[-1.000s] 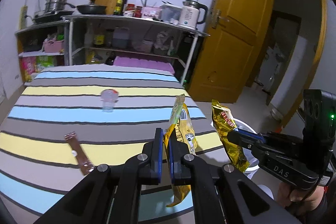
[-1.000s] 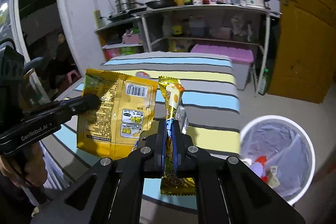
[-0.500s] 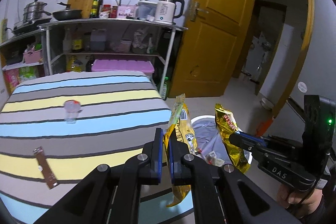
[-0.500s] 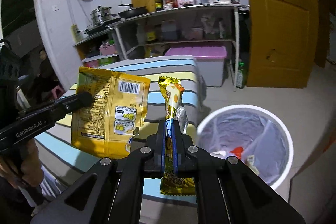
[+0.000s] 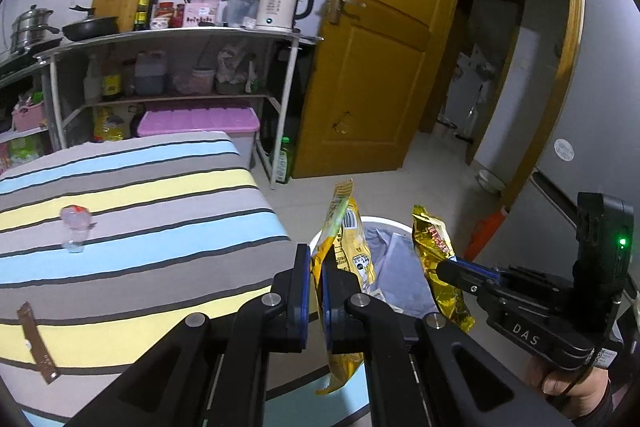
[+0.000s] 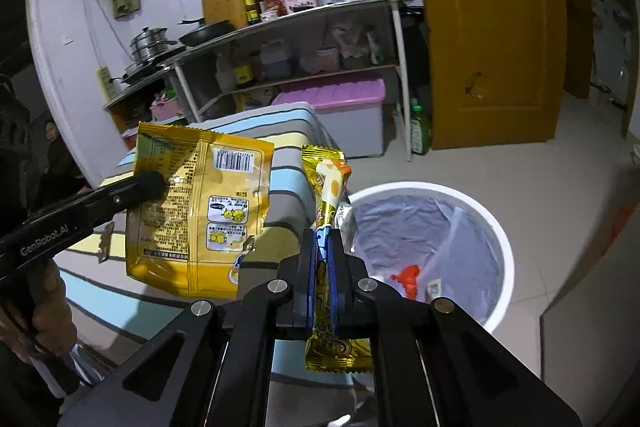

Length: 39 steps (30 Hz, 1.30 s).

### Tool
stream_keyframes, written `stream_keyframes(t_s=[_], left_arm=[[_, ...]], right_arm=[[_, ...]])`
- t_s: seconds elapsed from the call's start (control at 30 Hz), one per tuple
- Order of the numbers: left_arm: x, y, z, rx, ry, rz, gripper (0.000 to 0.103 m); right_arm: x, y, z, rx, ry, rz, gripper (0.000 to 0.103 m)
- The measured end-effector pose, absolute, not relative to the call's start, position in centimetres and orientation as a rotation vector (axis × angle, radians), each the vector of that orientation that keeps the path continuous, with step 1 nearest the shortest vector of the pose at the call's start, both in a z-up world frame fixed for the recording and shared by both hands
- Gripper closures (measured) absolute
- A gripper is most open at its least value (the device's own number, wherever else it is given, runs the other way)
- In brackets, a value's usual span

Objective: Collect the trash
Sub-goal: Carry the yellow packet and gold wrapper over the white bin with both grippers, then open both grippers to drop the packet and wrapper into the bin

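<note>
Your left gripper (image 5: 315, 275) has its jaws closed tight on a flat yellow snack bag (image 5: 352, 267), which stands edge-on in that camera; the right wrist view shows its printed back (image 6: 200, 211) with a barcode near the top. Your right gripper (image 6: 323, 267) is clamped on a narrow gold wrapper (image 6: 328, 195) with a cartoon figure on it, held upright, its lower end hanging below the jaws. From the left wrist view the same wrapper (image 5: 438, 263) hangs crumpled from the right gripper's tip (image 5: 450, 269), just right of the snack bag.

The white trash bin (image 6: 502, 247), lined with a pale grey bag, stands on the tiled floor right beside the corner of the table (image 5: 140, 195) with the striped cloth. Both pieces of trash are held up near the bin's rim (image 5: 384, 223), on its table side. Inside the bin lie a red scrap (image 6: 408, 277) and a few small bits of paper.

On the striped cloth a small clear plastic cup (image 5: 75, 227) lies toward the left, and a brown wrapper strip (image 5: 36, 341) lies nearer you by the left edge.
</note>
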State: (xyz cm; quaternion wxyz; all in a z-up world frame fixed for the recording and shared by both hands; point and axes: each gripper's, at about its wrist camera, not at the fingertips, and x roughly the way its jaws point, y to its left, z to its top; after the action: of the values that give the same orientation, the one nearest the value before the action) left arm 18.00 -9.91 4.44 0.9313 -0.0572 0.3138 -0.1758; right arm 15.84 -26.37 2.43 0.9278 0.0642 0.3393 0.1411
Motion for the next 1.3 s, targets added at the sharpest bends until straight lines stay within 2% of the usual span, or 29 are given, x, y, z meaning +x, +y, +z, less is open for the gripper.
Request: stream_keyframes(t_s=[0.97,1.07,1.13,1.3], left_arm=[[23.2,-16.7,-0.7,-0.057,0.769,-0.44,0.098],[23.4,-16.7,-1.1,-0.061,0.783,-0.439,0.094],[23.4,-16.5,-1.1,-0.061,0.782,-0.438,0.093],[23.2,-16.1,-0.8,-0.064,0.772,-0.435,0.093]], right_arm=[[19.1,-31.2,-2.5,0.193,0.804,0.182,0.097],[19.2,-31.3,-2.9,0.196,0.809,0.181,0.085],[19.1,-31.4,-3.0,0.2,0.804,0.184,0.072],[18.8,-31.5,-2.8,0.195,0.795,0.183,0.071]])
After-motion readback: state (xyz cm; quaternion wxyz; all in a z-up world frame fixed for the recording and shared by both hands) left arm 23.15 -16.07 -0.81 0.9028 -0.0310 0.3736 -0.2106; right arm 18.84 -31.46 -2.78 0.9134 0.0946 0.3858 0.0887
